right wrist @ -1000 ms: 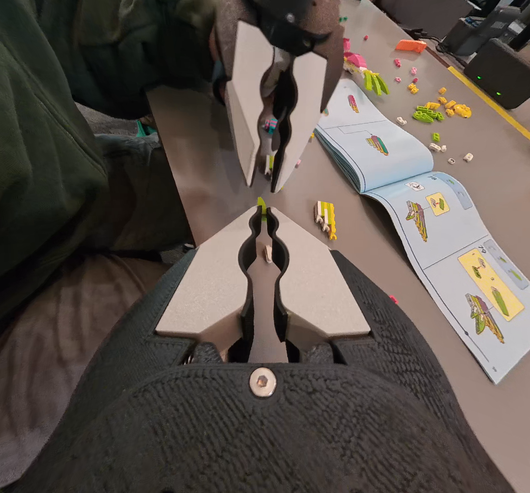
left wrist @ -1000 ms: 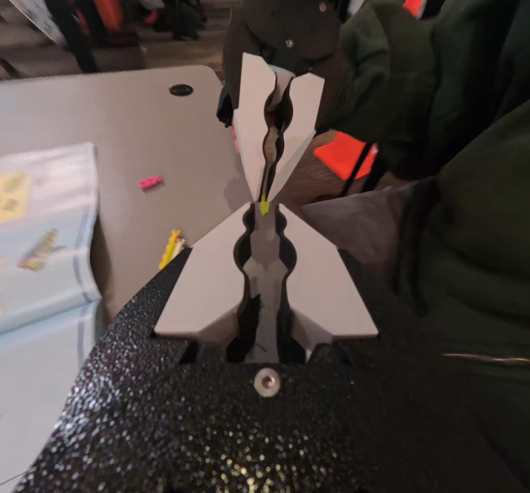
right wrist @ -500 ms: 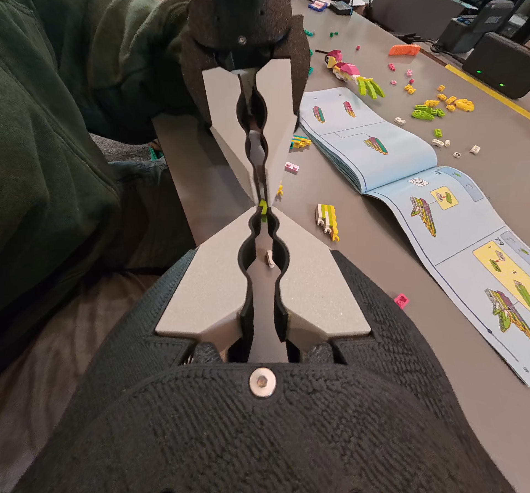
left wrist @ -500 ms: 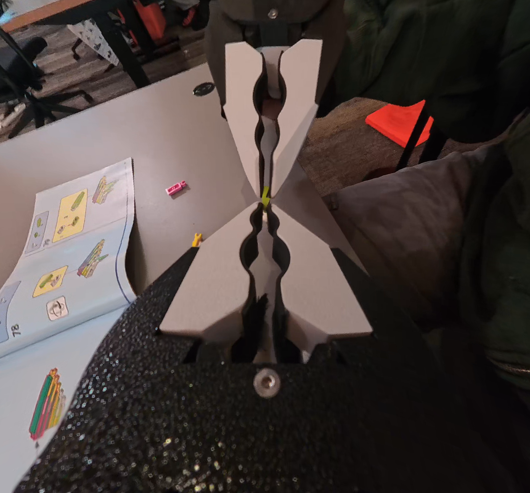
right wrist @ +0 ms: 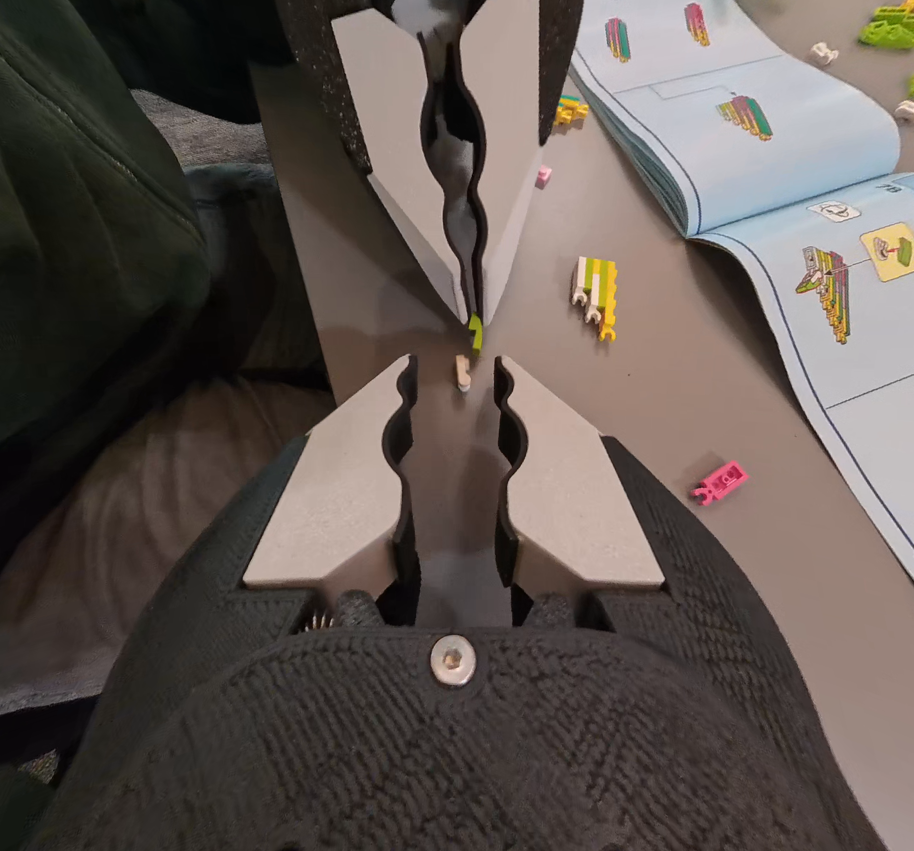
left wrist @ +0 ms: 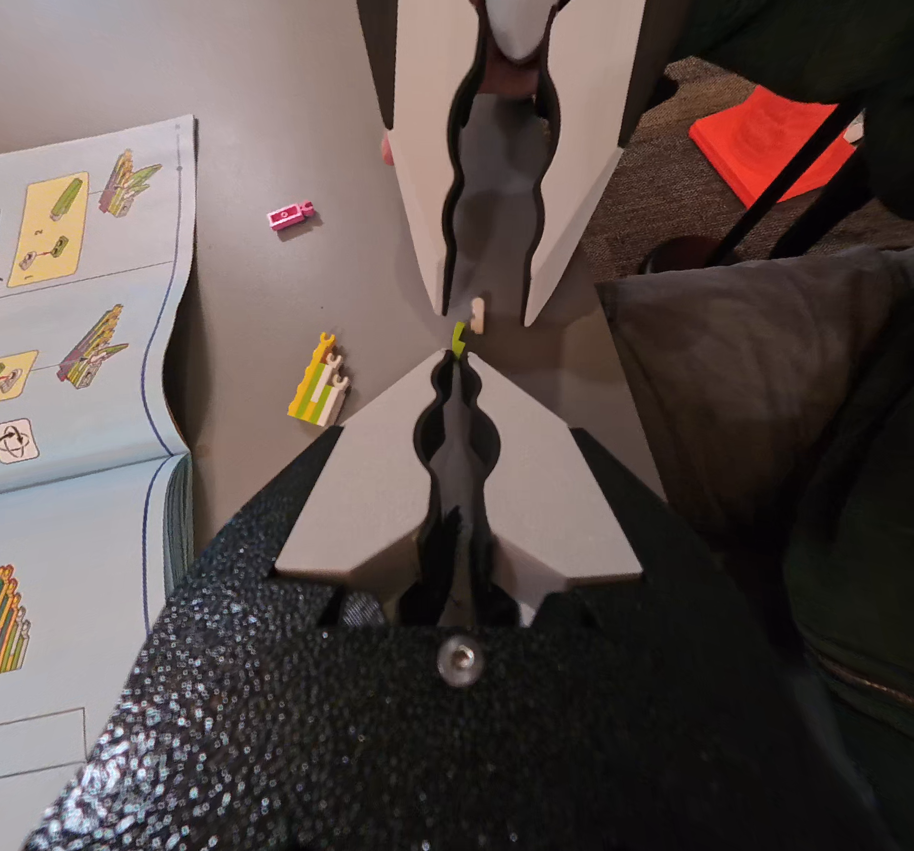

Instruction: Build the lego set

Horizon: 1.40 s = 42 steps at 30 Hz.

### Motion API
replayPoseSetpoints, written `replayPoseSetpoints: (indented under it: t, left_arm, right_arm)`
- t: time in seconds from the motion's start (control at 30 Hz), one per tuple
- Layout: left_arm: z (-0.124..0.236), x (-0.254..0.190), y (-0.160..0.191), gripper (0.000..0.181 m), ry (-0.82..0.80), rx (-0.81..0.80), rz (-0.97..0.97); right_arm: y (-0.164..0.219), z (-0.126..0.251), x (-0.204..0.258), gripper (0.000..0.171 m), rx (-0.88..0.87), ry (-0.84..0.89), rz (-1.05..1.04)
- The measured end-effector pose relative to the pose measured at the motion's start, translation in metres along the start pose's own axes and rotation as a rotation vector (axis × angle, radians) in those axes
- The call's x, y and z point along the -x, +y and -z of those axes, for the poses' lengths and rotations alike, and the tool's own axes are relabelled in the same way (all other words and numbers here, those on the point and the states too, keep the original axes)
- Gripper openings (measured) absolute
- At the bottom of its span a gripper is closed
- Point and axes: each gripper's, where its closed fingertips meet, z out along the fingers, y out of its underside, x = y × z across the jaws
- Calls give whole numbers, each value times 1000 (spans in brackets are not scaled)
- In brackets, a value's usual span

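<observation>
The left claw point(left wrist: 457, 357), two pale wedge-shaped fingers with wavy black inner edges on a glittery black body, is pinched together on a small lime green piece point(left wrist: 459, 333) that juts from its very tips. Facing it tip to tip, the right claw point(right wrist: 455, 362) has the same matte grey fingers on a coarse, ridged black body, and its jaws stand apart with nothing between them. A tiny cream clip piece point(right wrist: 462, 372) sits in that gap, just beside the lime green piece and close over the smooth grey counter point(right wrist: 569, 421); whether it rests on the surface or is in the air cannot be told.

Near the claws on the counter lies a flat stepped assembly point(right wrist: 597, 294) of white, lime and yellow plates with clip ends. A small pink clip plate point(right wrist: 720, 481) lies farther out. An open instruction booklet point(right wrist: 742, 134), pale blue with curling glossy pages, lies beyond them, and loose bright pieces point(right wrist: 885, 25) are scattered past it. A dark green fabric sleeve point(right wrist: 99, 184) fills the side off the counter's edge.
</observation>
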Motion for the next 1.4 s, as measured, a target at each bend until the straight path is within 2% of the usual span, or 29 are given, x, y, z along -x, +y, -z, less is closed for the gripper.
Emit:
replayPoseSetpoints:
  t: [0.53,0.7,0.93,1.4]
  left_arm:
    - [-9,-5,-1,1,12,68,9]
    - [-6,-7,1,7,30,82,8]
    - [-6,-13,0,15,65,81,-1]
    - [-7,-16,-1,15,80,71,3]
  right_arm:
    - [6,-2,-3,19,34,26,-15]
    - [6,-1,-3,19,33,26,-16]
    - [5,-1,-4,15,31,35,-10]
    - [3,-5,-2,7,35,46,50]
